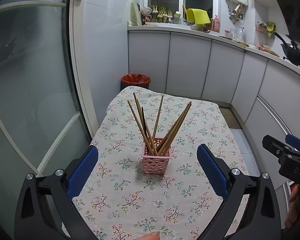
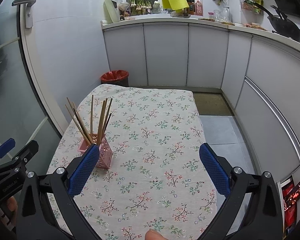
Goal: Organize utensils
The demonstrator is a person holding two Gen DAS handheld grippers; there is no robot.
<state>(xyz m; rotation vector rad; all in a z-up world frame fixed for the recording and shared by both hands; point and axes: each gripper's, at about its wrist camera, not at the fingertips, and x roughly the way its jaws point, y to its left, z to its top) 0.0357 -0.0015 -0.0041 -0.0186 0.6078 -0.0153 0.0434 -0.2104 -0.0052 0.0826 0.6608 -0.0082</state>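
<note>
Standing upright on your floral tablecloth (image 1: 130, 196), the pink holder (image 1: 156, 156) contains chopsticks (image 1: 150, 124); your left gripper (image 1: 147, 161) and right gripper (image 2: 149, 160) both gape wide, empty.

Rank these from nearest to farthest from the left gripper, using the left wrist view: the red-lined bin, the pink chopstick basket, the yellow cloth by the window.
1. Pink chopstick basket, on the table, straight ahead of the left gripper.
2. Red-lined bin, on the floor beyond the table's far end.
3. Yellow cloth, up on the counter by the window.
</note>
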